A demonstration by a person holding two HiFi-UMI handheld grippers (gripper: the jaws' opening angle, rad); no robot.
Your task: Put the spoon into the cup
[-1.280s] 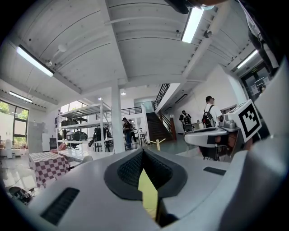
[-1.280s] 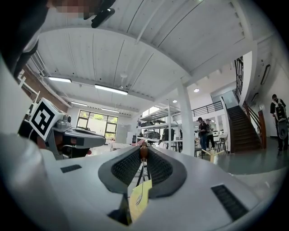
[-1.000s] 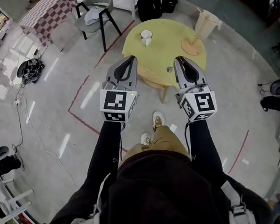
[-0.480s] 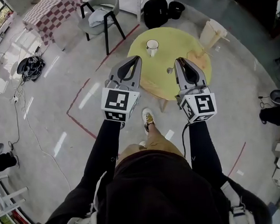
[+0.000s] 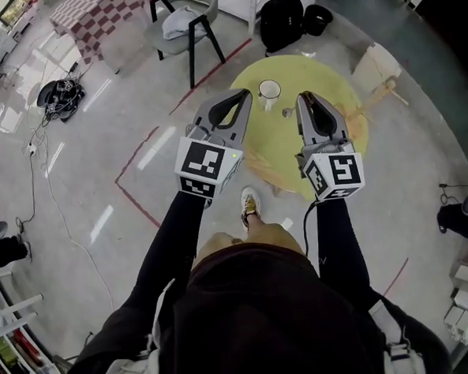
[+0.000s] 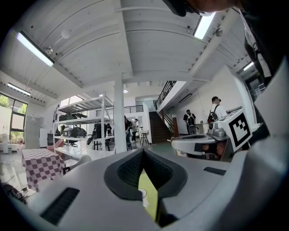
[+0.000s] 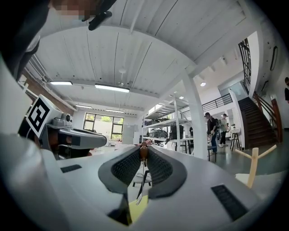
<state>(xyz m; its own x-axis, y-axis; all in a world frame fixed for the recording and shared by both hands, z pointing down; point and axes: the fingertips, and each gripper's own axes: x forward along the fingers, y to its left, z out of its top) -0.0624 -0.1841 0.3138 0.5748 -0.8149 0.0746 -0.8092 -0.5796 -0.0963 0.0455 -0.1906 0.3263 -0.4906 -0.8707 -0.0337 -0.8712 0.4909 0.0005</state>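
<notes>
A white cup (image 5: 269, 91) stands on the round yellow table (image 5: 322, 74), toward its left side. My right gripper (image 5: 302, 98) hovers over the table just right of the cup and is shut on the spoon (image 5: 286, 112). In the right gripper view the spoon (image 7: 141, 180) hangs down from the pinched jaw tips, brown handle end up. My left gripper (image 5: 245, 95) is level beside the cup's left, jaws shut and empty. Through the gap below its tips (image 6: 143, 151) a sliver of yellow table and the cup (image 6: 142, 194) shows.
A wooden stand (image 5: 379, 74) leans at the table's right edge. Beyond the table are a black backpack (image 5: 281, 23), a chair (image 5: 186, 25) and a checkered table (image 5: 101, 12). Red tape lines (image 5: 133, 161) mark the floor. People stand far off by the stairs.
The person has walked up to the table. Both grippers moved forward and now reach over its near half, on either side of the cup. The spoon stays gripped.
</notes>
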